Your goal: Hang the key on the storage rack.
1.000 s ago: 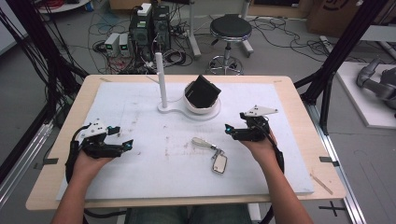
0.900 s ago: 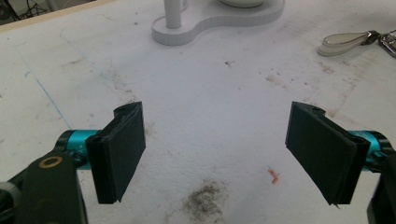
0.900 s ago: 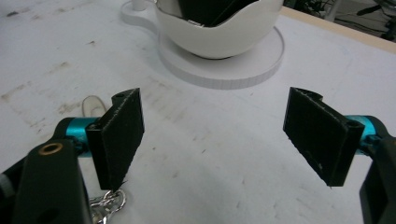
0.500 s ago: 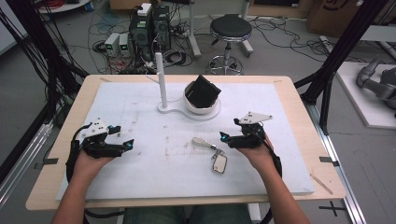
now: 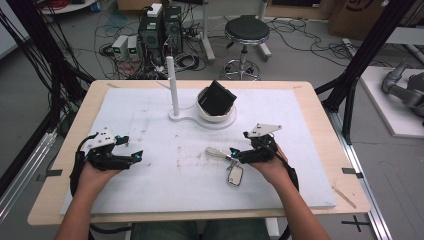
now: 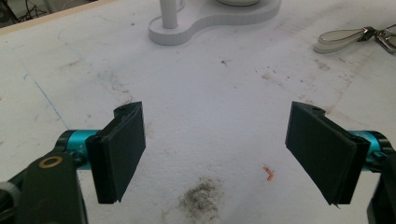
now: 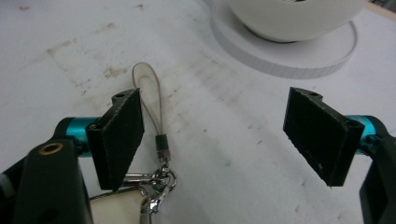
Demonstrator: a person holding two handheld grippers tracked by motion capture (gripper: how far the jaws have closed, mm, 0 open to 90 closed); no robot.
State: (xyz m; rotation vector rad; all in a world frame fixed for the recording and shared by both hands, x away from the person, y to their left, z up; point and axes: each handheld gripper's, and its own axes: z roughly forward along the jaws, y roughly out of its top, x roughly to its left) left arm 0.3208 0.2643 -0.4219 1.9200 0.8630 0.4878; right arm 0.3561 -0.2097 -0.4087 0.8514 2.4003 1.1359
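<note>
Left gripper (image 5: 134, 156): held low over the white mat (image 5: 150, 185) at the person's left, jaws spread wide with nothing between them; in the left gripper view (image 6: 215, 154) only stained mat lies in the gap, with a small grey smudge and an orange fleck just ahead of the jaws. White stand (image 5: 172, 85): upright post on a flat base, well ahead of the left gripper and to its right; the same base carries a white bowl (image 5: 216, 114) with a black object (image 5: 218, 96) tilted inside it. Key ring (image 5: 226, 161): lies flat on the mat, well to the right of the left gripper and directly at the tips of the right gripper; its pale strap loop (image 5: 212, 152) points away to the left, its pale fob (image 5: 235, 174) lies nearer the person. Right gripper (image 5: 236, 154): low over the mat at the person's right, jaws spread wide, pinching nothing; in the right gripper view (image 7: 212, 135) the strap loop (image 7: 148, 91) and metal clasp (image 7: 161, 179) sit just inside its left jaw, whether touching it cannot be told, and the bowl's base (image 7: 285, 56) lies ahead.
</note>
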